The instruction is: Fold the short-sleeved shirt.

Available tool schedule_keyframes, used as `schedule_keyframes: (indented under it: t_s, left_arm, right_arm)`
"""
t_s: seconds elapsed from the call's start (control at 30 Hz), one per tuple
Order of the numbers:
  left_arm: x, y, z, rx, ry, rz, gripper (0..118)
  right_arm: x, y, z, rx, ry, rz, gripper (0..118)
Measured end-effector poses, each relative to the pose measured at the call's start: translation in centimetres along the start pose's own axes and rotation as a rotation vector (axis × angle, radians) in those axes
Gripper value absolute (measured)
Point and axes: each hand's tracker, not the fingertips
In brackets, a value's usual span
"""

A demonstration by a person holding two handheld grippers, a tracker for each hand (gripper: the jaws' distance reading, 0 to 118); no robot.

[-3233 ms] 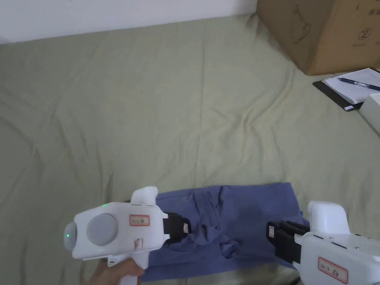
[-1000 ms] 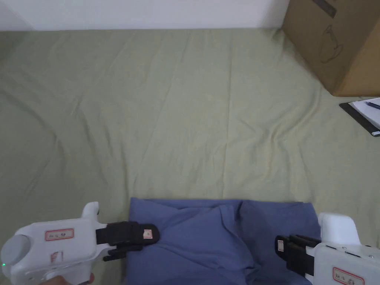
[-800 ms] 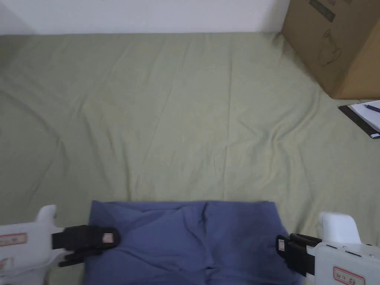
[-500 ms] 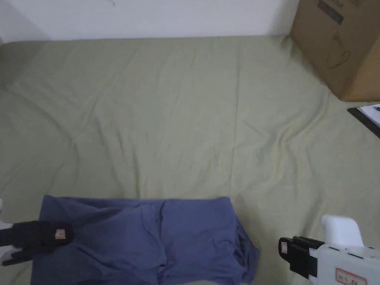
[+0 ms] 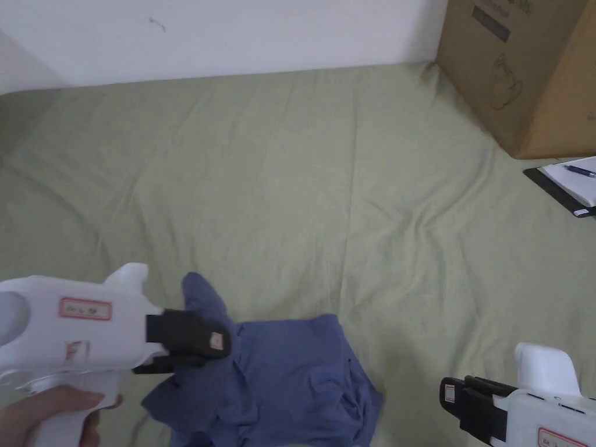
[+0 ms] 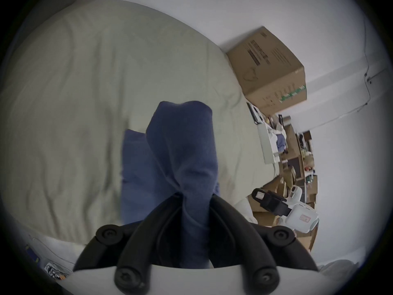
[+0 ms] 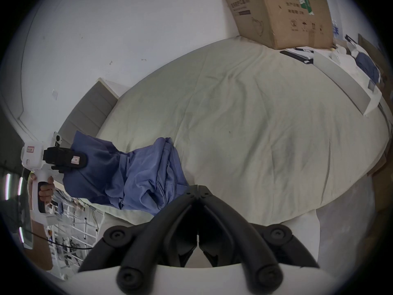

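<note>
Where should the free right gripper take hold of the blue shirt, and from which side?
Judging by its pose, the right gripper should approach from the right and pinch the shirt at its bunched right edge, opposite the left gripper.

My left gripper (image 5: 218,343) is raised at lower left, jaws pinched together on a bunch of the shirt (image 5: 279,372), my hand (image 5: 49,410) wrapped round its grip. My right gripper (image 5: 451,396) sits low at lower right, jaws pressed together on nothing, pointing left toward the other.
</note>
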Motion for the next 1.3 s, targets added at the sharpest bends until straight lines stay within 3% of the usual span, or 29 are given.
schedule_keyframes:
  t_s: [0.23,0.3,0.33,0.4,0.47,0.6,0.7,0.73,0.8,0.83,0.93,1.07,1.3]
  left_arm:
    - [3.5,0.8,-8.7,-0.115,-0.003,0.064,8]
    - [4.3,0.6,-10.5,-0.152,-0.021,0.039,13]
    - [4.5,0.6,-11.1,-0.156,-0.023,0.023,24]
    - [5.0,1.0,-12.1,-0.165,-0.045,-0.001,71]
    - [4.8,1.1,-11.7,-0.167,-0.053,0.016,100]
    - [3.5,1.6,-9.3,-0.086,-0.032,0.056,101]
    - [1.6,1.6,-7.0,-0.034,0.015,0.093,95]
    - [0.8,1.4,-6.2,-0.002,0.008,0.110,82]
    - [-0.6,0.8,-4.5,0.049,0.001,0.129,17]
    - [-1.3,0.5,-4.0,0.078,0.007,0.144,0]
    - [-2.6,-0.6,-3.3,0.089,0.057,0.155,0]
    - [-2.3,-1.7,-4.2,0.089,0.012,0.105,0]
    - [-0.7,-2.2,-11.5,-0.033,-0.006,0.057,0]
  right_arm:
    - [1.9,-0.2,0.9,0.009,-0.025,-0.017,0]
    - [2.5,-0.3,1.0,0.010,-0.022,-0.039,0]
    - [2.8,-0.4,1.1,0.010,-0.025,-0.043,0]
    - [3.2,-0.5,1.1,0.006,-0.039,-0.057,0]
    - [3.6,-0.7,1.4,0.005,-0.037,-0.072,0]
    - [3.9,-0.6,1.5,0.009,-0.028,-0.089,0]
    - [3.8,-0.6,1.2,0.004,-0.031,-0.083,0]
    - [3.7,-0.6,1.1,0.003,-0.028,-0.084,0]
    - [3.4,-0.7,1.0,-0.002,-0.020,-0.080,0]
    - [3.3,-0.8,0.9,-0.003,-0.019,-0.075,0]
    - [3.0,-0.9,0.5,-0.014,-0.013,-0.064,0]
    - [2.6,-1.0,0.2,-0.025,-0.012,-0.054,0]
    - [2.4,-1.0,0.4,-0.028,-0.019,-0.039,0]
